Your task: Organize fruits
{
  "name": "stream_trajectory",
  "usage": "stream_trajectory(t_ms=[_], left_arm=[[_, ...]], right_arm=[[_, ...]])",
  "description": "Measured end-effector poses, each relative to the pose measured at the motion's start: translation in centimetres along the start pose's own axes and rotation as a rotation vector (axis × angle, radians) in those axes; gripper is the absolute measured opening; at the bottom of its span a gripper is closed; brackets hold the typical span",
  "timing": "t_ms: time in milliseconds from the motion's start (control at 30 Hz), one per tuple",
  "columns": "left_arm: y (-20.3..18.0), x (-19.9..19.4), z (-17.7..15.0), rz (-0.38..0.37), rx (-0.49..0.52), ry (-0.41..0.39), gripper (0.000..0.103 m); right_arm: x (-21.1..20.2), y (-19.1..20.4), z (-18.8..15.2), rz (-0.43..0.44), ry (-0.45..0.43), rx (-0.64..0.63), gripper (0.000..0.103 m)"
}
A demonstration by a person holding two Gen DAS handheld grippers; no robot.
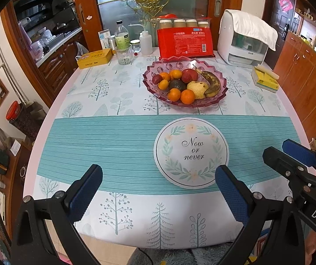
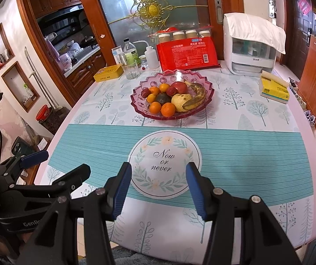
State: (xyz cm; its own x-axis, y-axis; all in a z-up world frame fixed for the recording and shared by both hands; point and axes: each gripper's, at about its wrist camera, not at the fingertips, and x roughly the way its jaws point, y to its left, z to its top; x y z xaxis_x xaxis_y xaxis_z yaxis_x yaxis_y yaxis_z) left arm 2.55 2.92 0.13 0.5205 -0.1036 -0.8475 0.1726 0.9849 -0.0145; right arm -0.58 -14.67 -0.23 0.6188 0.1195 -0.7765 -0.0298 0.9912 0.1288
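Both grippers hang over the near edge of the table with nothing between their fingers. The left gripper (image 1: 158, 190) has its jaws spread wide, blue pads facing each other across bare cloth. The right gripper (image 2: 158, 187) is parted too, though less widely, framing the printed "Now or never" circle (image 2: 164, 162) on the tablecloth (image 2: 257, 154). Neither touches anything; both point toward the far middle of the table, which reads as aiming at the fruit.

All the fruit sits in the pink glass bowl (image 1: 153, 68), well beyond the grippers — oranges (image 1: 187, 96) toward the near and left side, a dark avocado (image 1: 177, 84) in the middle, a yellow pear (image 1: 197, 88) and a browned banana (image 1: 213, 84) to the right, a red apple (image 1: 190, 75) behind. No fruit lies loose on the cloth.

A filled bowl and empty grippers would suit fruit already gathered — or fruit about to be sorted out of it; I can't tell which.
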Motion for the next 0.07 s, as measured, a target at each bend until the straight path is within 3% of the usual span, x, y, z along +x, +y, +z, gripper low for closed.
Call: stream_trajectory(t_ms=[67], left_arm=[[0.10, 0.02, -0.04, 0.000, 0.001, 0.000, 0.101]], right_arm=[[-0.03, -0.07, -0.01, 0.000, 0.000, 0.001, 0.052]])
